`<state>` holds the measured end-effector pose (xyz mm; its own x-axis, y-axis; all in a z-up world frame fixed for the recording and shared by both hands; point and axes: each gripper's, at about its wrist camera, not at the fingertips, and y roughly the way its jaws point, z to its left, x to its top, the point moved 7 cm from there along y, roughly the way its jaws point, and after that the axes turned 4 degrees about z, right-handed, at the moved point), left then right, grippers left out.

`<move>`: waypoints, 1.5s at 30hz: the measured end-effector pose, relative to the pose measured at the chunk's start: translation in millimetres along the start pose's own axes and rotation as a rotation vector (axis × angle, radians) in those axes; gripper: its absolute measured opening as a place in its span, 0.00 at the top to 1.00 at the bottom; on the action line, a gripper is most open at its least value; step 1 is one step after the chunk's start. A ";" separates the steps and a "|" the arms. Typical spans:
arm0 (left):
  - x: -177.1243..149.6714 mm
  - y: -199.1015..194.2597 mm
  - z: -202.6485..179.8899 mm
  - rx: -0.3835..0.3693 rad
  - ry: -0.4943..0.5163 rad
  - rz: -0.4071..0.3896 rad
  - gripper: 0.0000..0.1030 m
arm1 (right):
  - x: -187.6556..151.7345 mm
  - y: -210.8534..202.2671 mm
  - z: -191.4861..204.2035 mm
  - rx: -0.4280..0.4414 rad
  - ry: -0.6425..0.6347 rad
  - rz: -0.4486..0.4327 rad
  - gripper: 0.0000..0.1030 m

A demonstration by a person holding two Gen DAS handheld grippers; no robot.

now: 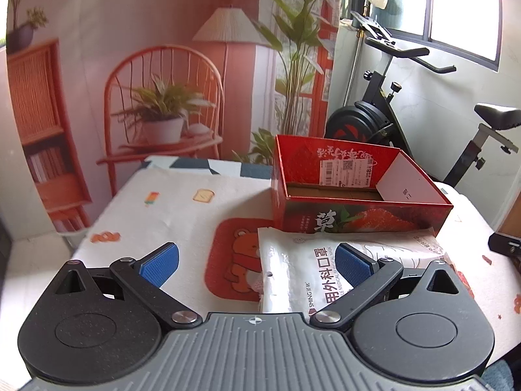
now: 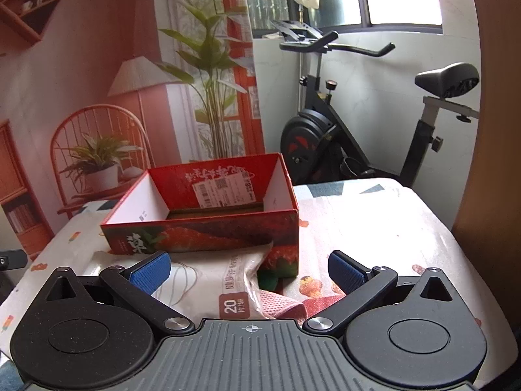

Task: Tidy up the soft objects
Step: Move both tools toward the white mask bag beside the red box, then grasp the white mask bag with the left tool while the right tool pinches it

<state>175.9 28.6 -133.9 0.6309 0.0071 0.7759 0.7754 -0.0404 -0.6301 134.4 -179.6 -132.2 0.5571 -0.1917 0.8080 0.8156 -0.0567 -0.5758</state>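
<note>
Both grippers hover low over the table with their blue pads spread wide and nothing between them: the left gripper (image 1: pixel 257 265) and the right gripper (image 2: pixel 249 272) are both released. The red strawberry box (image 1: pixel 355 195) stands open and looks bare inside, so I judge the sorting has barely begun. The bag of surgical masks (image 1: pixel 312 270) lies flat on the tablecloth (image 1: pixel 156 215), its far edge touching the front of the box, partly over a red bear mat (image 1: pixel 234 257). From the right wrist a pink cloth (image 2: pixel 289 304) peeks out beside the bag. The next move seems to be pinching the slippery bag at an edge, then lifting it over the box wall.
</note>
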 end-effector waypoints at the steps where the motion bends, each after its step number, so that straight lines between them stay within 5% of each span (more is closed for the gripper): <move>1: -0.5 6.5 1.2 0.000 -0.005 0.006 0.00 | -0.9 5.5 -0.8 -0.003 0.003 0.000 0.00; 6: -3.9 33.3 1.9 0.016 -0.005 0.049 0.05 | -6.4 48.2 -3.1 0.010 -0.029 0.038 0.04; 13: -13.3 74.5 5.2 -0.061 -0.038 0.189 0.34 | -23.7 101.0 8.1 0.052 -0.063 0.141 0.25; 19: -23.6 96.1 2.4 -0.112 -0.052 0.256 0.54 | -38.5 123.7 5.5 0.113 -0.041 0.192 0.28; 39: -22.5 135.3 -11.8 -0.260 -0.058 0.386 0.56 | -44.6 135.4 -6.2 0.259 0.077 0.248 0.38; 42: -24.3 131.7 -13.1 -0.288 -0.079 0.382 0.60 | -43.9 131.0 -6.3 0.275 0.112 0.250 0.45; 45: -26.0 127.3 -17.6 -0.313 -0.058 0.375 0.75 | -41.6 125.1 -2.6 0.273 0.092 0.233 0.48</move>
<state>257.8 5.6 -233.8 0.8722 -0.0101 0.4891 0.4553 -0.3490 -0.8191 212.8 -181.3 -238.2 0.7264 -0.2566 0.6375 0.6872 0.2599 -0.6784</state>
